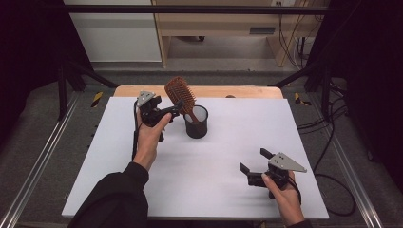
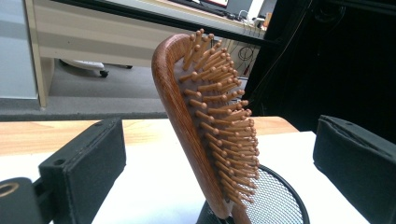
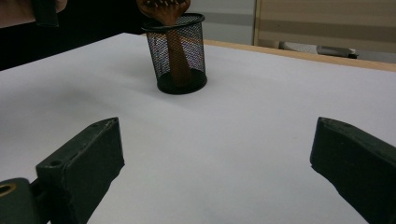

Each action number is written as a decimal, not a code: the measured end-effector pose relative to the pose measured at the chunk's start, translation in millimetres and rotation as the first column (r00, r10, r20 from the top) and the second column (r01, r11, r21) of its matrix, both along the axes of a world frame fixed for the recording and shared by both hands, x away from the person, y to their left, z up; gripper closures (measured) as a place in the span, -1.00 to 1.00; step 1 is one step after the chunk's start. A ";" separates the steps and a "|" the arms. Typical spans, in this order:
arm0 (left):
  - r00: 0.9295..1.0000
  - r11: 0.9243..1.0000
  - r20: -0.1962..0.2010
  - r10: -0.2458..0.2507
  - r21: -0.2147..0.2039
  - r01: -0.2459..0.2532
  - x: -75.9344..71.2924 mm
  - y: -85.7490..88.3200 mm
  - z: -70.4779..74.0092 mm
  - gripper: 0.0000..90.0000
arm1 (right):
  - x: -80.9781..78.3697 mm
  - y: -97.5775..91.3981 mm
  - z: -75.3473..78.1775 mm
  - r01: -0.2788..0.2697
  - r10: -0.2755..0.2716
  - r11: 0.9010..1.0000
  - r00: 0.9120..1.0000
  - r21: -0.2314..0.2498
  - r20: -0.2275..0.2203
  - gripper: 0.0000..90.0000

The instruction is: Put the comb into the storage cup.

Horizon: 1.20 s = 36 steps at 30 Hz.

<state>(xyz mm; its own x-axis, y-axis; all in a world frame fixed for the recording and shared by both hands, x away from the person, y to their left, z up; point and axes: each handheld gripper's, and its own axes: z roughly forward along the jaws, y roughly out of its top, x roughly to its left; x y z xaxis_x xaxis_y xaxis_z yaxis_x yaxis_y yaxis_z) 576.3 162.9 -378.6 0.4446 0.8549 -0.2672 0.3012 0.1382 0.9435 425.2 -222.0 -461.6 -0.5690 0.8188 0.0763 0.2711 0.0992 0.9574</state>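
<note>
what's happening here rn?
A wooden hairbrush stands handle-down in a black mesh cup on the white table, head tilted to the left. The left gripper is at the brush head, jaws open on either side of it, not clamped. The right gripper sits open near the table's front edge, holding nothing.

Dim workroom, black curtains at both sides.
A pale wooden desk stood on grey floor beyond.

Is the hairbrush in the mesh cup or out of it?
In: the wooden hairbrush stands handle-down inside the black mesh cup, head leaning out.
</note>
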 end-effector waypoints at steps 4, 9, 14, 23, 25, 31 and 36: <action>1.000 1.000 -0.003 0.008 -0.002 -0.008 -4.0 2.4 -0.1 -0.94 | 0.0 0.4 0.0 -0.002 0.002 1.000 1.000 -0.003 0.001 -0.93; 1.000 1.000 -0.003 0.006 0.003 -0.006 -9.1 4.4 0.4 -0.94 | 0.0 0.8 0.0 -0.005 0.005 1.000 1.000 -0.009 0.001 -0.93; 1.000 1.000 0.009 -0.006 0.020 0.006 -14.1 2.8 3.2 -0.94 | 0.0 0.8 0.0 -0.005 0.005 1.000 1.000 -0.010 0.002 -0.93; 0.999 0.998 0.028 -0.024 0.060 0.022 -24.8 1.7 9.8 -0.94 | 0.1 0.9 0.0 -0.005 0.006 1.000 1.000 -0.011 0.002 -0.93; 0.999 0.998 0.032 -0.029 0.064 0.027 -27.0 1.0 10.6 -0.94 | 0.0 0.9 0.1 -0.005 0.005 1.000 1.000 -0.011 0.003 -0.93; 0.998 0.996 0.052 -0.046 0.076 0.042 -34.1 1.8 16.4 -0.94 | -0.1 0.6 0.2 -0.003 0.003 1.000 1.000 -0.008 0.003 -0.93; 0.997 0.996 0.062 -0.046 0.075 0.042 -38.2 7.0 21.0 -0.94 | -0.1 0.7 0.2 -0.003 0.003 1.000 1.000 -0.010 0.003 -0.93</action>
<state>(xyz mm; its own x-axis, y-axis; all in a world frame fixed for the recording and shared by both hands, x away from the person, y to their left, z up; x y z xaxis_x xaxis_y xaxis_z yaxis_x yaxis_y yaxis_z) 538.1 169.8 -357.6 0.4963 0.8505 -0.1744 0.2448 0.0556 0.9680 425.1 -221.3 -461.4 -0.5715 0.8180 0.0660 0.2676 0.1098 0.9573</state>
